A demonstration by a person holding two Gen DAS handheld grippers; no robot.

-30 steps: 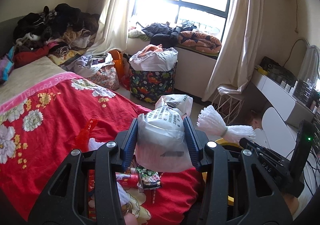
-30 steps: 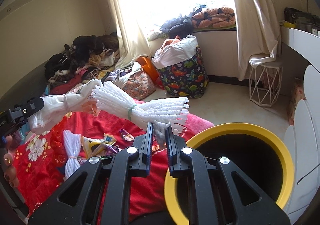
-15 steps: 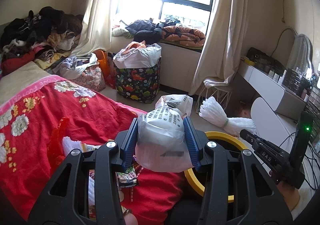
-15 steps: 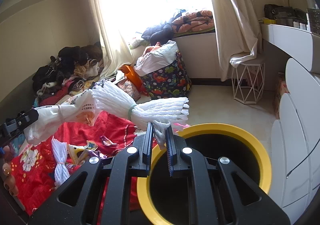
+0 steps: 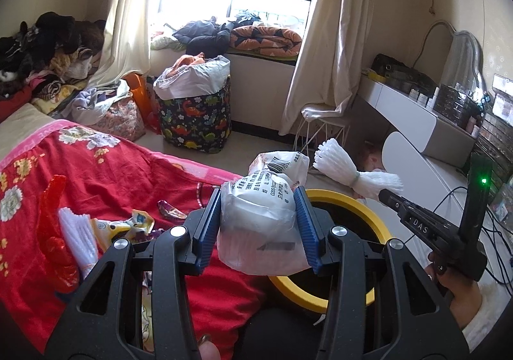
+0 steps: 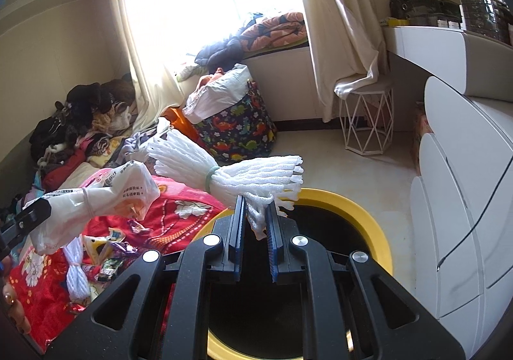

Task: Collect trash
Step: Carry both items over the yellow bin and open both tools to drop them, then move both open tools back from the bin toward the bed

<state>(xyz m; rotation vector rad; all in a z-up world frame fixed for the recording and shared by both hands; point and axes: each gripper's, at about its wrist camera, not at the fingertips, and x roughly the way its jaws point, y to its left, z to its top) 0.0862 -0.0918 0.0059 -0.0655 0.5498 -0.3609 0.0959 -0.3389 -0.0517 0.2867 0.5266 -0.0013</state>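
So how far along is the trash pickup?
Nothing visibly binned yet. In hand: left gripper holds a white bag, right gripper a foam bundle above the yellow bin. Left: wrappers and another bundle on the bed.

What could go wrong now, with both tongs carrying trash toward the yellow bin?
1. The right tongs pinch only a few loose strands of the white foam netting bundle, so it may slip out before it is over the yellow bin.
2. The white plastic bag in the left tongs hangs over the red bedspread at the bin's edge; released now, it could miss.
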